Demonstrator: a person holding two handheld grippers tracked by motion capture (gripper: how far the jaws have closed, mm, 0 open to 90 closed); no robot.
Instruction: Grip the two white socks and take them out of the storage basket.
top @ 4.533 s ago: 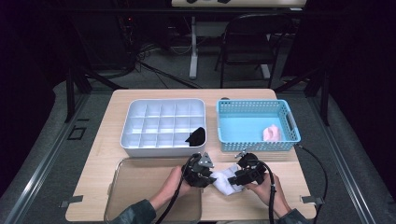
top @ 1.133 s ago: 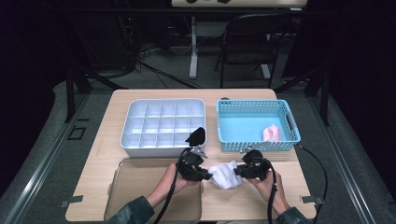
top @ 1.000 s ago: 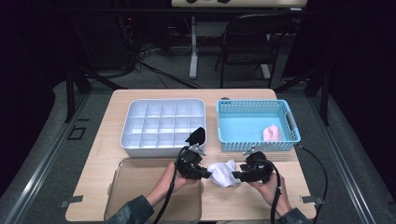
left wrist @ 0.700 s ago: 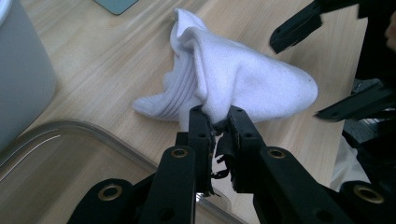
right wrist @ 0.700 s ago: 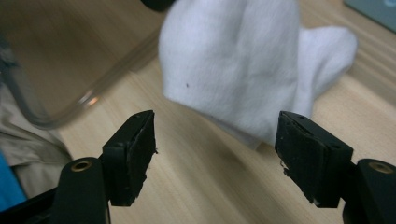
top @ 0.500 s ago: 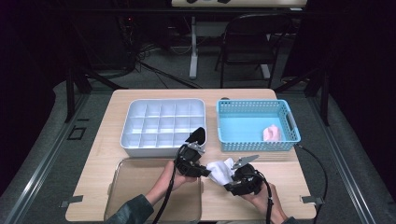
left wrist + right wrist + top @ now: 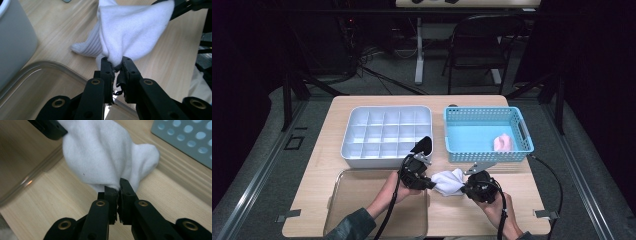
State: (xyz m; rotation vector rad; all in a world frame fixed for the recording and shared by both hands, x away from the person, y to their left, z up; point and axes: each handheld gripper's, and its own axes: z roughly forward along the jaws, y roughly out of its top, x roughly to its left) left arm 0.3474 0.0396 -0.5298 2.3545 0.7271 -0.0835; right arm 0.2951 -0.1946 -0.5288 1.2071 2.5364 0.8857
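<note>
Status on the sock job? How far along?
Done: one black item sits in the white divided bin. In hand: the left gripper and right gripper, whose jaws have just been closing, both pinch the white sock over the table. Left: bin it, and a pink item waits in the blue basket.

A white compartment organizer (image 7: pixel 384 134) sits mid-frame; right of it, a blue basket (image 7: pixel 517 120) holds a pink item (image 7: pixel 503 143); a clear tray (image 7: pixel 357 200) lies lower left.
</note>
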